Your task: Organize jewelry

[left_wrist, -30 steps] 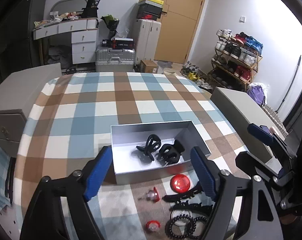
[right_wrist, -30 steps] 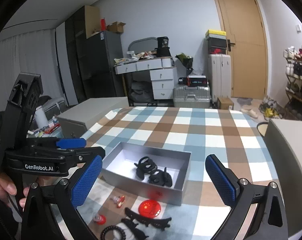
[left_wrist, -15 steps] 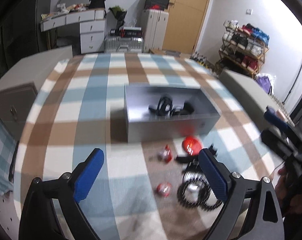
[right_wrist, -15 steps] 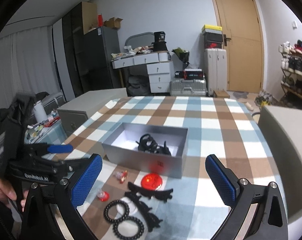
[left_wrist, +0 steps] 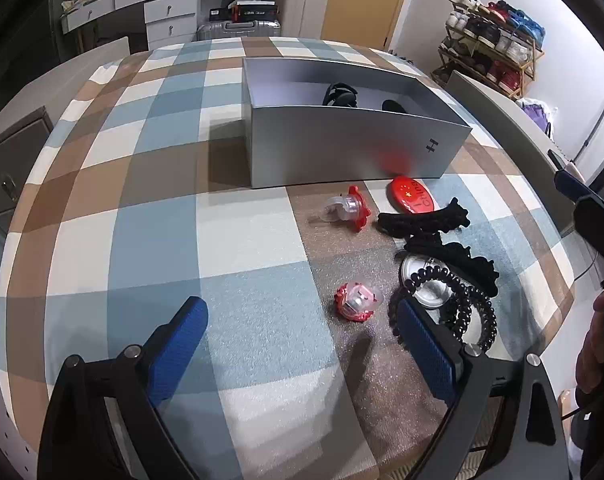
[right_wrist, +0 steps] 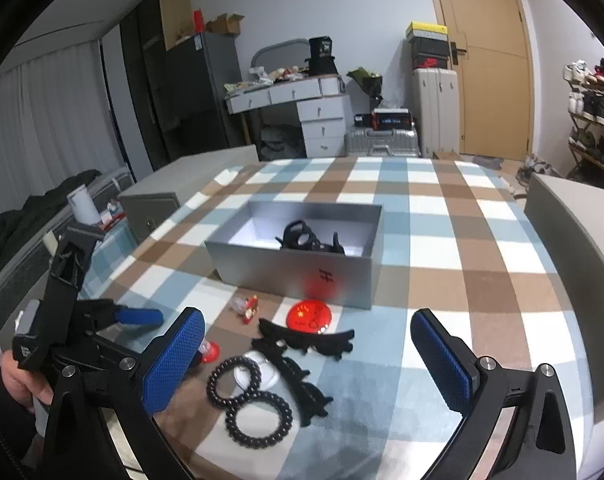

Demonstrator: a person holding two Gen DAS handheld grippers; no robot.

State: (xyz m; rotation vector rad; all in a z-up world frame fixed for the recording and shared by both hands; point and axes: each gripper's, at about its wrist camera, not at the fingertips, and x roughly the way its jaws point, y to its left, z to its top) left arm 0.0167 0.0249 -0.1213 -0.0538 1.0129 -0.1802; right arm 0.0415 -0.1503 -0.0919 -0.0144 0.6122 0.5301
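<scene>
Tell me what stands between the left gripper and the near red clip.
Nothing visible does. The left gripper hangs open above bare cloth, and the red clip lies just ahead, with the black coil ties beside it.

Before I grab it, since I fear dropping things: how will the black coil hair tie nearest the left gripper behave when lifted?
The coil tie looks like a thin open ring of beaded coils, so it is probably light and springy, sagging if pinched on one side. It overlaps a second ring and a clear disc, so these may snag and drag along.
</scene>
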